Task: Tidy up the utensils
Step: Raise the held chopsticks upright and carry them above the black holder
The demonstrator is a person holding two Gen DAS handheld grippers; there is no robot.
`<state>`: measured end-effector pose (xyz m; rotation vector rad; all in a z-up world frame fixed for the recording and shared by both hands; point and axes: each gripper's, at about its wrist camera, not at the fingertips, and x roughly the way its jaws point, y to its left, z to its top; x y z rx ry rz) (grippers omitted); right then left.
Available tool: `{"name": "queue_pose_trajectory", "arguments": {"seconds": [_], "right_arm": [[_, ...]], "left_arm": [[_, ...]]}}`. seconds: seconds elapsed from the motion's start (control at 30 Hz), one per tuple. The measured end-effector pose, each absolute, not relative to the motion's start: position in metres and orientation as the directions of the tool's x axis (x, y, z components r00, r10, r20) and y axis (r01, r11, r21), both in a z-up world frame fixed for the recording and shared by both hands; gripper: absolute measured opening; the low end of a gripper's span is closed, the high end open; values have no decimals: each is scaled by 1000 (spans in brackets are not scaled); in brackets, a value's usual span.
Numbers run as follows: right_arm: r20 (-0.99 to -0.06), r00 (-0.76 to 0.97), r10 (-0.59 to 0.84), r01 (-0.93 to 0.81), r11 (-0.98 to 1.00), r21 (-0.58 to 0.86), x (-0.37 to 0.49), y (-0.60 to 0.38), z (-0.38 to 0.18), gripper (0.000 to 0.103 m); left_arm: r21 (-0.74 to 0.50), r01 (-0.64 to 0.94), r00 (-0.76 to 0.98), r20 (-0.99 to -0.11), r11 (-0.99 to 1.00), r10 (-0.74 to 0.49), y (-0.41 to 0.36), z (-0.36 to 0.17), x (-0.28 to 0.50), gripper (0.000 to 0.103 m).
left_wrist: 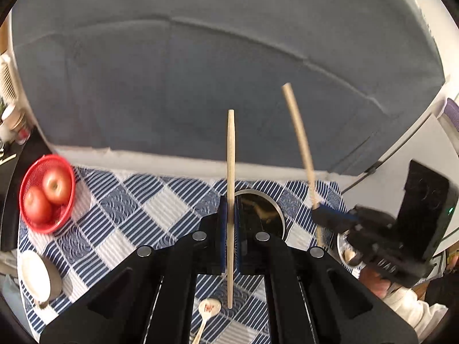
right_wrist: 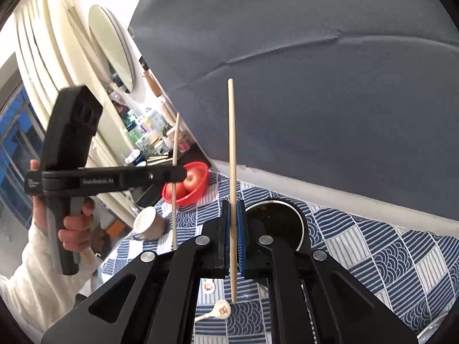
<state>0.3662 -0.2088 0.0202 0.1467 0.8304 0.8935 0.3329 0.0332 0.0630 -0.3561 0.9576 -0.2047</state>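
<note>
Looking along our left gripper, we clamp one chopstick upright, clear of the checked cloth, ready to drop into the metal holder just beyond. From our right gripper, jaws pinch the second chopstick likewise, near that holder; a spoon lies below.

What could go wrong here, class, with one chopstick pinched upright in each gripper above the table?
1. Each chopstick is pinched mid-length, so it could pivot or slip.
2. Lowered carelessly, a tip might miss the metal cup or strike the spoon below.
</note>
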Motion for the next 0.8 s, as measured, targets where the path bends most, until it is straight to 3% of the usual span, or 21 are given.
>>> {"name": "queue_pose_trajectory", "arguments": {"seconds": [0.53,0.8], "right_arm": [[-578,373,726,-579,669,467,409,-186,-15,5],[-632,363,685,-556,703,444,407,-178,-49,5]], "left_arm": [[-507,68,578,-682,859,-448,32,42,393,5],[-438,60,538,-742,897,-399,16,14,398,5]]}}
